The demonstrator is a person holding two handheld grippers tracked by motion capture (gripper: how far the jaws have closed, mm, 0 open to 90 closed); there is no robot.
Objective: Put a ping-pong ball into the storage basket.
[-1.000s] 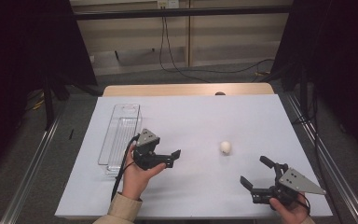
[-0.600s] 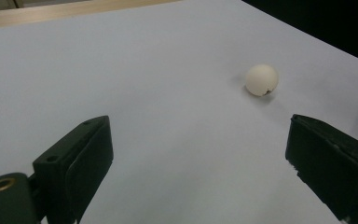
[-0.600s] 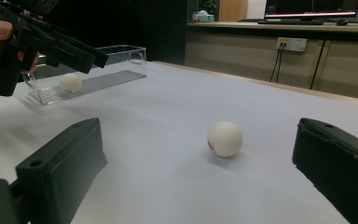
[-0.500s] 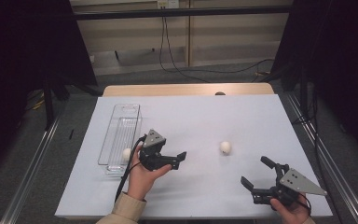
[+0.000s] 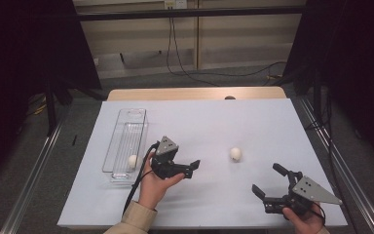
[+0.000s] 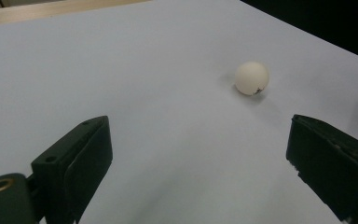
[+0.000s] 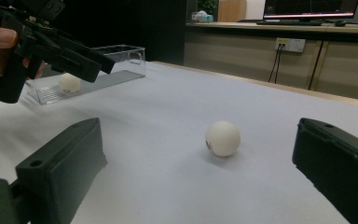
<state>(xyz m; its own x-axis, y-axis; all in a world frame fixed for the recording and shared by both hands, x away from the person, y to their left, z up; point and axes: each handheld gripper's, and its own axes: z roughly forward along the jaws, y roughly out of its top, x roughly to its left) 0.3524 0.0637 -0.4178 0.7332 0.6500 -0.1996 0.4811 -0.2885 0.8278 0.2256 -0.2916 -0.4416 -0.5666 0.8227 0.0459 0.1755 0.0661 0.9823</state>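
Loose ball (image 5: 235,154) lies on the surface at about 2 o'clock from the spread, empty left hand-held gripper (image 5: 189,168), probably nearer than the spread right hand-held gripper (image 5: 269,183).

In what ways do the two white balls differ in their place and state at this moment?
The ball in the tray lies inside the clear tray, near its closer end; the ball on the table lies free on the white tabletop. The tray's ball sits beside the left gripper; the table's ball lies between both open grippers, the right gripper nearer. Both look white, round and alike in size, and neither is gripped.
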